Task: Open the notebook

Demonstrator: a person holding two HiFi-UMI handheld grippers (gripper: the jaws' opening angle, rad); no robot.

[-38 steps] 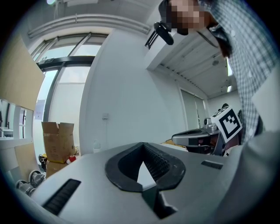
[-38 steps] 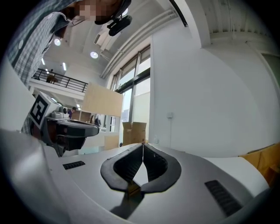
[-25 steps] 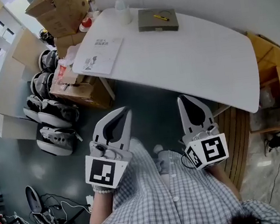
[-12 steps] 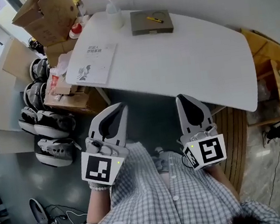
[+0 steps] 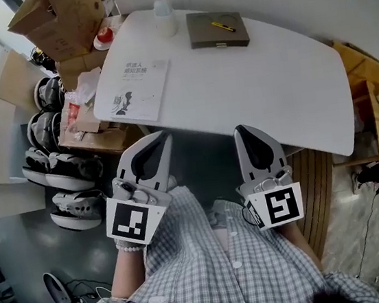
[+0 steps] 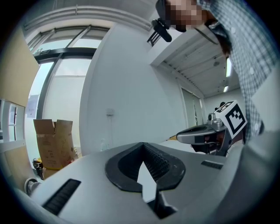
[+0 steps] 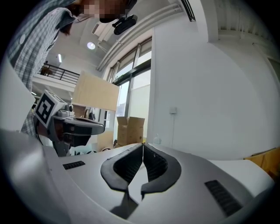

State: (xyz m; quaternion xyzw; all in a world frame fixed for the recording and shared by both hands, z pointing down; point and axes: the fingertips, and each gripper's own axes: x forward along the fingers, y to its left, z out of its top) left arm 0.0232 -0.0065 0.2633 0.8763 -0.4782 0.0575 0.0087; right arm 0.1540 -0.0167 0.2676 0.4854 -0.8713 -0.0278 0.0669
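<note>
Left gripper (image 5: 162, 136), right gripper (image 5: 240, 131) closed, empty, near table (image 5: 270, 81) edge; notebook (image 5: 133, 91) apparently shut

Left gripper (image 5: 162, 137) and right gripper (image 5: 241, 131) abreast, fingers (image 6: 159, 165) seemingly together

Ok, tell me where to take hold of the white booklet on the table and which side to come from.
Take the white booklet by its cover at the right long edge, near the front corner, coming in low from the right. It lies flat and closed on the table, and its print reads upright from here, so the spine is probably on the left.
</note>
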